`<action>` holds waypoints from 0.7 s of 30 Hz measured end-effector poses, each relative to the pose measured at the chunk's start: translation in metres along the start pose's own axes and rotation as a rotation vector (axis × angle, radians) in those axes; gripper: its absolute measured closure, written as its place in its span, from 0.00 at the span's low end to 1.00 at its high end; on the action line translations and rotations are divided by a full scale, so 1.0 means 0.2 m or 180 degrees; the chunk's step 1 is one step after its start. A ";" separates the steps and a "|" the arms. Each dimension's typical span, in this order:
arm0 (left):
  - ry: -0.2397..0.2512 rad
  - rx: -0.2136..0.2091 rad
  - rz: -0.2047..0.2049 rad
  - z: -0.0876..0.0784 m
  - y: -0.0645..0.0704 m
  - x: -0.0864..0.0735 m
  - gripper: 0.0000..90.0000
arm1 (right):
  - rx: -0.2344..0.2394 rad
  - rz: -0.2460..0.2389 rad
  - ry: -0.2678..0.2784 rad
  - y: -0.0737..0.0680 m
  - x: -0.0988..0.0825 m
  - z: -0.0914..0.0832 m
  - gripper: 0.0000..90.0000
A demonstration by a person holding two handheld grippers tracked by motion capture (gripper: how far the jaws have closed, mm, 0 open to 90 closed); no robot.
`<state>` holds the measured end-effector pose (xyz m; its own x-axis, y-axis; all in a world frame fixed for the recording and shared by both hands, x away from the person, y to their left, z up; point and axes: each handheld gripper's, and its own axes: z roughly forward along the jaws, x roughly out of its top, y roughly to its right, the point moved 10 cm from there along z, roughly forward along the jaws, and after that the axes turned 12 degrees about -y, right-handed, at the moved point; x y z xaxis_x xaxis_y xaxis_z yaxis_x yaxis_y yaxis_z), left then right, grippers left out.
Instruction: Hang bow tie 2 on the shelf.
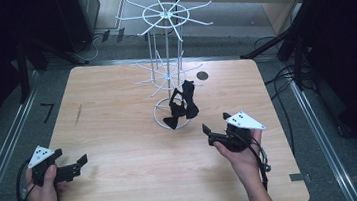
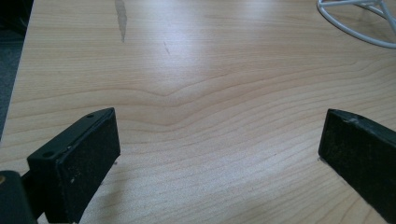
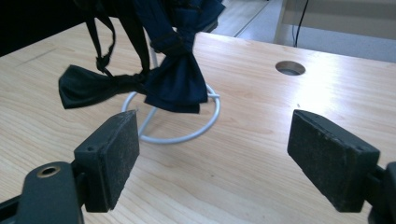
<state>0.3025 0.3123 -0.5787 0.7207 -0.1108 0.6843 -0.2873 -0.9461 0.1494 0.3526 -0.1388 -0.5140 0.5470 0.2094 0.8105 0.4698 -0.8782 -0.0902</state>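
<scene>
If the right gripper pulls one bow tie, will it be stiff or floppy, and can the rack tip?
The bow ties hang limp from the rack, straps drooping, so probably floppy and light; one should sag in the open right gripper. The rack is tall thin wire on a small ring base, so a snagged strap might tip or drag it.

**Bow ties hung low on the wire stand**

Two dark bow ties [image 1: 183, 105] are seen hanging on the lower tier of a white wire stand [image 1: 167, 56], which is set near the middle of the desk [image 1: 113, 117], toward its far edge. One bow tie [image 3: 176, 84] appears navy and droops over the stand's ring base [image 3: 187, 135]; the other [image 3: 88, 88] is black and is suspended by its strap beside it.
</scene>
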 end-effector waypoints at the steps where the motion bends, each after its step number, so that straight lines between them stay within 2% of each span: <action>1: 0.0000 0.0000 0.0000 0.00 0.00 0.00 0.00 | -0.0002 0.0006 0.0003 0.01 -0.01 0.00 0.19; 21: -0.0001 0.0006 -0.0009 0.00 0.00 0.00 0.00 | -0.0114 0.0245 -0.0018 0.21 -0.18 -0.11 0.15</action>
<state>0.3026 0.3126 -0.5787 0.7217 -0.1080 0.6837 -0.2839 -0.9470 0.1500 0.3378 -0.1933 -0.5338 0.5845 0.1432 0.7986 0.4012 -0.9065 -0.1312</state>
